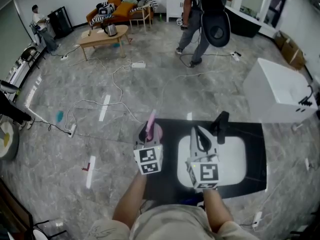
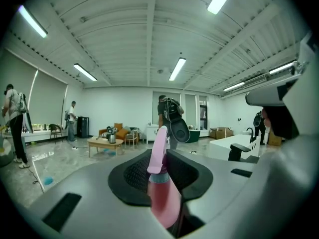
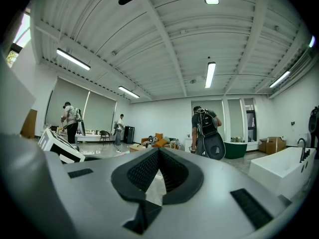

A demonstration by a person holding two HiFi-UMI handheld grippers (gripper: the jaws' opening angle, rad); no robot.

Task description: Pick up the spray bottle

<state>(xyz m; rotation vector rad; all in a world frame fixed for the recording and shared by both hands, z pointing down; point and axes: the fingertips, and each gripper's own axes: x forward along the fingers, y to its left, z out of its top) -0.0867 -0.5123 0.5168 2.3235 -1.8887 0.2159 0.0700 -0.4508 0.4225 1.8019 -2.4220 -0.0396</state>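
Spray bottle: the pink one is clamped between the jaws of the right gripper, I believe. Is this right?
No, the gripper is wrong. The pink spray bottle is clamped between the jaws of the left gripper, as the left gripper view shows. The right gripper has nothing between its jaws.
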